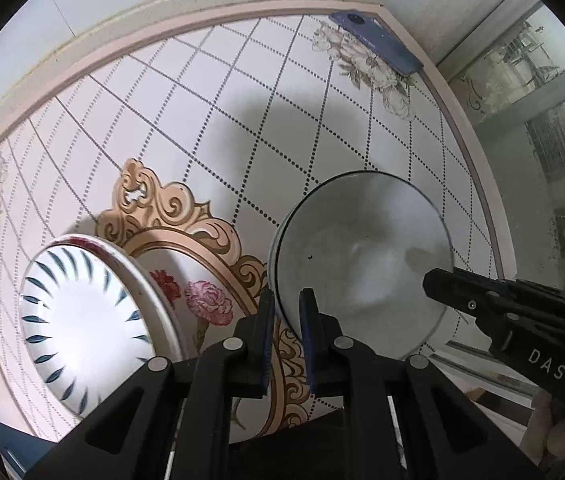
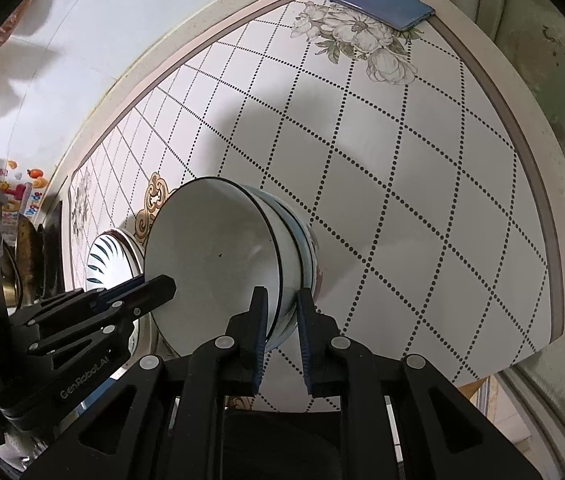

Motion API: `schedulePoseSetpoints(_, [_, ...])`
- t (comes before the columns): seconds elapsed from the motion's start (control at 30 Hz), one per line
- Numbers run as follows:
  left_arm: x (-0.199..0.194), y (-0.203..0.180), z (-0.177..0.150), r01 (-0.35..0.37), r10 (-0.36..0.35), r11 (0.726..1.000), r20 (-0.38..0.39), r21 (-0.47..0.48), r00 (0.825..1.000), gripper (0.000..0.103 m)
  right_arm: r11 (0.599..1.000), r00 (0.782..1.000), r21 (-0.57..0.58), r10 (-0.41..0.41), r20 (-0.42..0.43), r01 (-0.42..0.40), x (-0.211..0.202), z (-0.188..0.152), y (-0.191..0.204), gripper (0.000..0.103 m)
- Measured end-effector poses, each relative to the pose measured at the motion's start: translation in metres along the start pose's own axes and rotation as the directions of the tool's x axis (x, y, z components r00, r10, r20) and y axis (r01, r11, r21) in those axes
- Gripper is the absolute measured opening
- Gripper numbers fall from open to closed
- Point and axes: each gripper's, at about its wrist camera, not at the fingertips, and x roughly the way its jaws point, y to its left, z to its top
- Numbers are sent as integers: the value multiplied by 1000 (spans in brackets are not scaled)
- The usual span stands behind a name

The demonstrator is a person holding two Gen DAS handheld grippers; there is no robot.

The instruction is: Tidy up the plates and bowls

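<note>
I count two bowls (image 2: pixel 226 252), nested, white with dark rims. One plate (image 1: pixel 82 320), blue leaf strokes round its rim. One phone (image 2: pixel 374 2), blue, lying at table's (image 2: pixel 422 200) far corner. Two grippers: left gripper (image 1: pixel 287 312), right gripper (image 2: pixel 280 308). One table under it all.

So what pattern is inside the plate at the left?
Dark blue leaf-like strokes radiating on white in the plate, clearest in the left wrist view.

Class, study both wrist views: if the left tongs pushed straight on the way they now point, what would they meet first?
The left tongs are already shut on the rim of the white bowl, so the bowl comes first. Beyond it probably lies the patterned tabletop, though depth is uncertain.
</note>
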Motion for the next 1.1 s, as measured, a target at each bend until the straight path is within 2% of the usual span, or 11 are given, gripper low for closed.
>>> schedulePoseSetpoints(0.07, [-15,0,-3,-9,9,1000,26,9,1000,11,1000,1000,-11,-20,7,20,-7,-2,4,17])
schedulePoseSetpoints(0.1, [-23,0,-5,-11,11,1000,41,13,999,12,999,999,-20,-35,18,35,-13,-3,7,24])
schedulePoseSetpoints(0.23, [-61,3,-15,-8,5,1000,119,24,993,26,994,993,-59,-85,86,90,-42,-13,22,73])
schedulePoseSetpoints(0.3, [-80,6,-21,4,-8,1000,149,26,989,35,989,986,-75,-117,122,127,-57,-19,29,80])
schedulePoseSetpoints(0.37, [-95,8,-24,14,-18,1000,175,28,984,59,985,977,-77,-141,161,155,-73,-26,35,82])
schedulePoseSetpoints(0.43, [-108,10,-27,15,-21,999,205,29,979,74,983,971,-77,-147,187,164,-87,-33,39,87])
schedulePoseSetpoints(0.53, [-124,12,-31,22,-27,999,239,25,971,79,981,963,-81,-153,223,175,-108,-43,44,89])
schedulePoseSetpoints(0.6, [-132,14,-33,29,-34,999,249,22,968,91,978,954,-86,-162,250,189,-122,-51,50,90])
schedulePoseSetpoints(0.73, [-144,11,-41,50,-55,998,274,28,960,93,976,944,-92,-165,286,199,-144,-64,58,91])
schedulePoseSetpoints(0.83, [-151,8,-47,55,-63,998,292,35,954,99,974,938,-96,-168,303,206,-156,-72,64,91])
schedulePoseSetpoints(1.1, [-167,4,-52,82,-88,996,311,31,946,100,973,925,-103,-160,343,206,-181,-85,72,92])
